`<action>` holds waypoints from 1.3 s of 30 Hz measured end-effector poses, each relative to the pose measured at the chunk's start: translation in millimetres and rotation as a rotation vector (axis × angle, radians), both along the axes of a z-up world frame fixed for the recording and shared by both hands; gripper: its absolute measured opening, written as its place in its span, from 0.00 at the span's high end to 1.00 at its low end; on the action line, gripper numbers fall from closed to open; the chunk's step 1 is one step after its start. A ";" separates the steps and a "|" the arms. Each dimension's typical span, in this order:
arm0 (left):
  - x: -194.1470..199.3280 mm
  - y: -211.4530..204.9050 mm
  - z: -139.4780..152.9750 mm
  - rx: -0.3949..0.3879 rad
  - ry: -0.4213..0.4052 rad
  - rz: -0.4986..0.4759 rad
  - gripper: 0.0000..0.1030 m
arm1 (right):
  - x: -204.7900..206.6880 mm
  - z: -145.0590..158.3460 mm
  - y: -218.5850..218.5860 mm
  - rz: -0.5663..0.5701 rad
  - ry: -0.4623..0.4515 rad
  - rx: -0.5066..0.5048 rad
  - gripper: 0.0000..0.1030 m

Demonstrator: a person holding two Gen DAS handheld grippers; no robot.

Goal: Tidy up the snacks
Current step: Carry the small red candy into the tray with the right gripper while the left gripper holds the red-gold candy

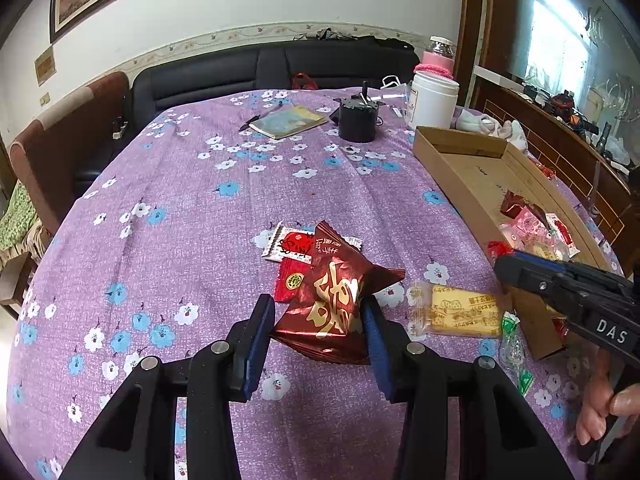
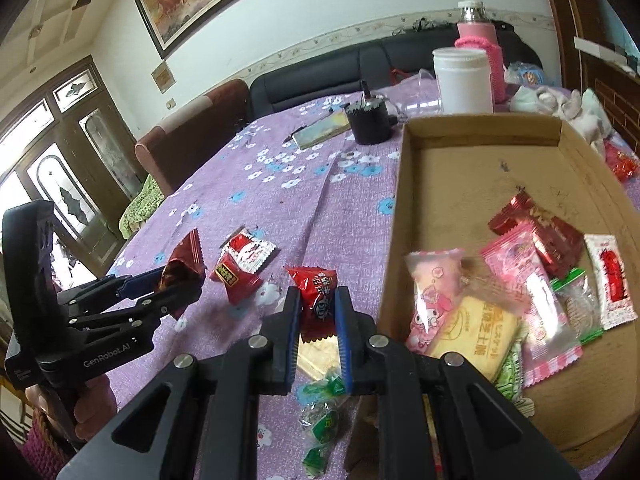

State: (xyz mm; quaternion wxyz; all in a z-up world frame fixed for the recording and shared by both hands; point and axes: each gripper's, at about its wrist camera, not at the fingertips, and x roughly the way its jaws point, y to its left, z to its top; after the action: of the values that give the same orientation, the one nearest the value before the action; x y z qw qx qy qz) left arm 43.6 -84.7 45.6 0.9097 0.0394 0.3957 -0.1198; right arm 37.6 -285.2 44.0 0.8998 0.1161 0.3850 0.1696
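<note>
We had the left gripper [image 1: 318, 316] clamped on a dark red foil packet [image 1: 334, 304] with gold characters, its blue pads pressing the packet's sides and lifting it clear of the purple flowered tablecloth [image 1: 200, 208]. The right gripper [image 2: 318, 312] was closed tight on a small red candy packet [image 2: 316, 296], pinched between its pads above the cloth, just beside the left wall of the cardboard box [image 2: 476, 172]. Under and beside the left gripper's packet lay a white-and-red sachet [image 1: 290, 246] and a flat red packet [image 1: 291, 282], touching each other; to their right a yellow biscuit pack [image 1: 460, 312] lay on the cloth, with green-wrapped sweets [image 2: 320, 420] near it. Inside the box we saw a heap of snacks at the near end: pink packets [image 2: 520, 280], a yellow biscuit pack, a dark red foil one and a white sachet. Farther back stood a black pot [image 1: 357, 118], a white jar [image 1: 434, 100] and a notebook [image 1: 290, 122].
</note>
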 end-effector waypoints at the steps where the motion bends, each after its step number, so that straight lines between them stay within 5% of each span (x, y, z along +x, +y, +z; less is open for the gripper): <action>1: 0.0 -0.7 0.4 0.001 -0.001 -0.003 0.54 | 0.6 -0.8 -0.3 0.001 0.005 0.003 0.85; 39: -5.5 -11.5 3.9 -0.019 -0.001 -0.066 0.54 | 0.8 0.7 2.7 0.059 0.033 0.103 0.85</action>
State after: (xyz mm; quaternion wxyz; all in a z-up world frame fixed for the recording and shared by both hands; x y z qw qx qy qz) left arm 38.1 -96.1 49.5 0.9058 0.0438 0.3926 -0.1533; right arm 38.4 -282.5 44.7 0.8808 0.1535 0.3938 0.2135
